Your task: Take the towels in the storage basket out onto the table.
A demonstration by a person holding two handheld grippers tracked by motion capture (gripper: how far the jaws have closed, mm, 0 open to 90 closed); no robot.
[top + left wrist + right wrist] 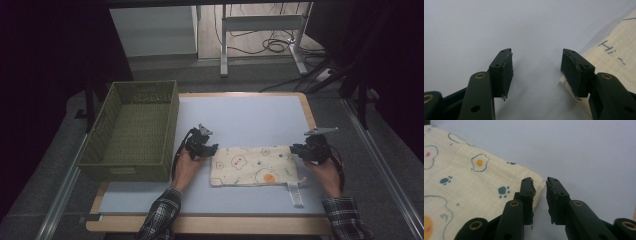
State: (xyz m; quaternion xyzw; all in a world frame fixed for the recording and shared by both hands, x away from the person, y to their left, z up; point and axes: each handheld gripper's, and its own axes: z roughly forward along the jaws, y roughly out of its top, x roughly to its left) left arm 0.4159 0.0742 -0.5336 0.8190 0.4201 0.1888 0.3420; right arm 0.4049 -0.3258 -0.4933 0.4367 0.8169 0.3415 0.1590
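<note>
A cream cloth (252,167) printed with fried eggs and paw prints lies folded flat on the pale table (250,115). My left gripper (214,148) is at the cloth's left end. In the left gripper view this gripper (536,67) stands open over bare table, and the cloth's corner (614,60) lies against its right-hand jaw. My right gripper (294,149) is at the cloth's right end. In the right gripper view that gripper (539,187) shows a narrow gap with nothing in it, and the cloth's edge (474,185) lies beside and under its left-hand jaw.
A green woven basket (125,167) stands on the table's left side, close to my left hand. A white strap (296,194) sticks out from the cloth's near right corner. The table's wooden rim runs along the front and right.
</note>
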